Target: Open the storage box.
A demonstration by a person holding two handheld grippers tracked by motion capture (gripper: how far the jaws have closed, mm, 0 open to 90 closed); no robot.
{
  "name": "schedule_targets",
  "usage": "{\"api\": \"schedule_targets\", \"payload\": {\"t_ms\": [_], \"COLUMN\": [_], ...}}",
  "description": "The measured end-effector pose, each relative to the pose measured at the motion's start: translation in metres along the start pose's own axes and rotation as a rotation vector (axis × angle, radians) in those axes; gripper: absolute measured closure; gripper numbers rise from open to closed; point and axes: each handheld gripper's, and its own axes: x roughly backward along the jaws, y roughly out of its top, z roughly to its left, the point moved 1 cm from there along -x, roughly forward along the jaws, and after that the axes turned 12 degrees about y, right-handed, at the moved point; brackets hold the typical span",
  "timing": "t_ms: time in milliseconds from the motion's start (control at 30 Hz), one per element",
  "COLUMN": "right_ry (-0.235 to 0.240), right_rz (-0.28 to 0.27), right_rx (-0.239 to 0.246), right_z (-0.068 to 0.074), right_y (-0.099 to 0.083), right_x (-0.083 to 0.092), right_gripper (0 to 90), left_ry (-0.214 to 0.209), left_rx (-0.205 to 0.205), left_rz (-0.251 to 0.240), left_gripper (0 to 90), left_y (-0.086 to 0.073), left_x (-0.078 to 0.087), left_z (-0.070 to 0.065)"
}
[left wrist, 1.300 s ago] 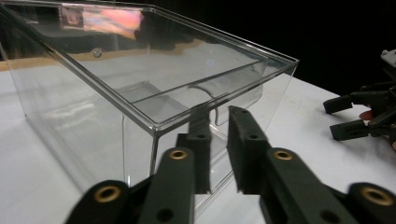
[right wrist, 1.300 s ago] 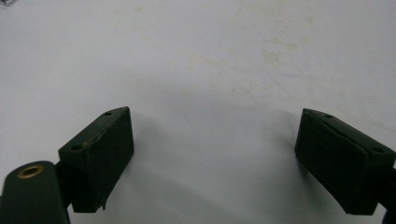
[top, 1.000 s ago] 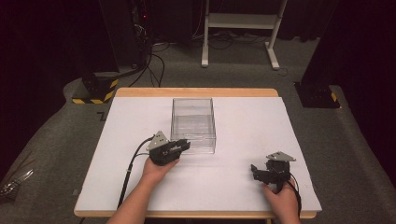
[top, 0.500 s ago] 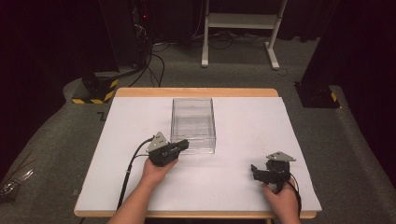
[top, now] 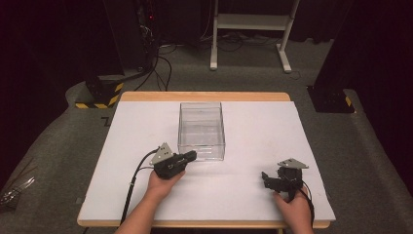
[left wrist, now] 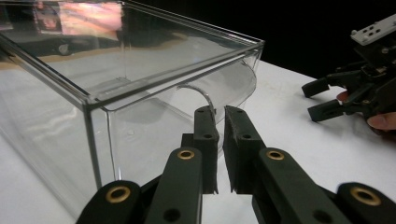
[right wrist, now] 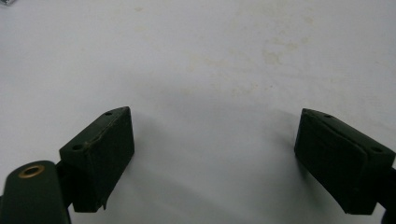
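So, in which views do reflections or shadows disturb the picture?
Left gripper view: the clear box mirrors a bright pinkish patch on its top. Right gripper view: soft shadow between the right hand-held gripper's jaws on the white table. High view: dark surroundings.

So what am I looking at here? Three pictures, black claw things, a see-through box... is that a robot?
No robot: a person holds a hand tool with two black jaws in each hand. The wide picture comes from a camera above the table. There the left gripper sits at the near wall of a clear plastic box, and the right gripper is off to the side, over bare tabletop.

The other two pictures come from small cameras riding on the tools. The left gripper's view looks along its jaws, almost closed, with a thin curved handle on the box front just beyond their tips; whether they pinch it, I cannot tell. The right gripper's view shows its jaws wide apart, holding nothing.
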Motion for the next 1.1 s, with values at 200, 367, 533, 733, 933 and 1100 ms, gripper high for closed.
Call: {"api": "schedule_targets", "payload": {"t_ms": [200,367,533,733,933,1100], "right_ry": [0.000,0.001,0.002,0.001,0.001,0.001], "right_rz": [0.000,0.000,0.001,0.000,0.000,0.000], "right_rx": [0.000,-0.001,-0.003,0.000,0.000,0.000], "right_z": [0.000,0.000,0.000,0.000,0.000,0.000], "right_y": [0.000,0.000,0.000,0.000,0.000,0.000], "right_x": [0.000,0.000,0.000,0.000,0.000,0.000], "right_gripper": [12.3,12.3,12.2,12.3,12.3,12.3], "left_ry": [-0.009,-0.016,-0.024,-0.025,-0.026,-0.031], "left_rx": [0.003,0.011,0.004,0.000,0.007,0.005], "left_rz": [-0.005,-0.009,-0.009,-0.002,0.004,0.011], "left_gripper": [84.2,84.3,84.5,84.6,84.8,84.8], "left_y": [-0.003,-0.006,-0.009,-0.010,-0.012,-0.013], "left_x": [0.007,0.012,0.018,0.024,0.029,0.034], "left_z": [-0.006,-0.011,-0.016,-0.023,-0.027,-0.033]}}
